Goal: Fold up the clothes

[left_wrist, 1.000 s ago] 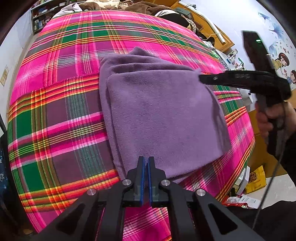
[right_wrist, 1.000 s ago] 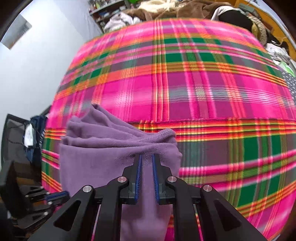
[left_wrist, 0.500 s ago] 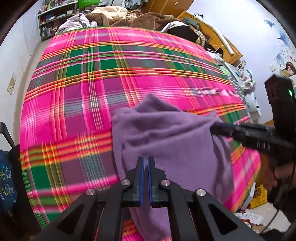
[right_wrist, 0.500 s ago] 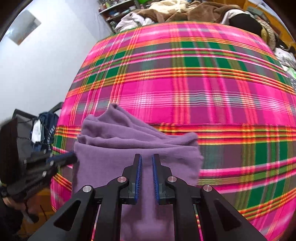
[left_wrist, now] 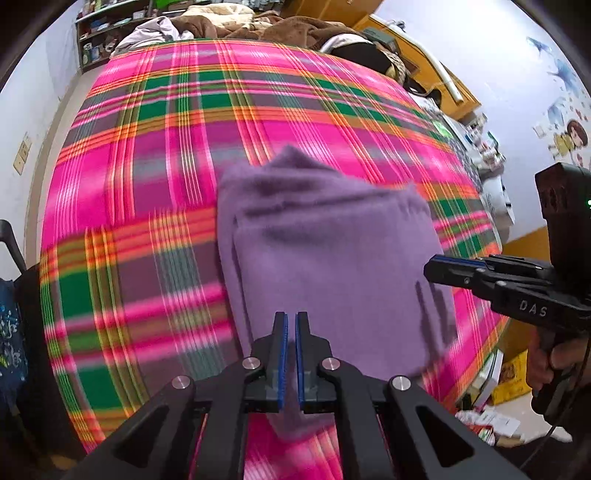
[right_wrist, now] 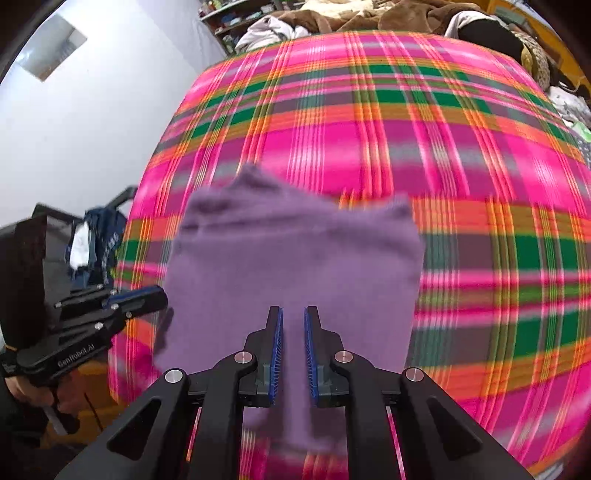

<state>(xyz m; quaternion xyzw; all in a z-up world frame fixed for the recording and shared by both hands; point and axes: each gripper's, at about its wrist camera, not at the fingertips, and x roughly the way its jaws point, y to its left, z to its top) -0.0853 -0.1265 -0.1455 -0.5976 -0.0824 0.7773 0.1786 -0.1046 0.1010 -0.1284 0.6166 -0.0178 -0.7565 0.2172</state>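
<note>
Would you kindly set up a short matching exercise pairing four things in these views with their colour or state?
Things:
1. folded garment
2. bed cover
3. left gripper
4. brown blanket

Descriptions:
A. pink, green and orange plaid
B. heaped at the far end of the bed
C. plain purple fleece
D. blue-padded fingers nearly together, garment edge between them

Pairs: 1-C, 2-A, 3-D, 4-B

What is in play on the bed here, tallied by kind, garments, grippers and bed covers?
Purple garment: 1, pinched at its near edge by both grippers
Grippers: 2, left gripper and right gripper
Plaid bed cover: 1
Total: 4
</note>
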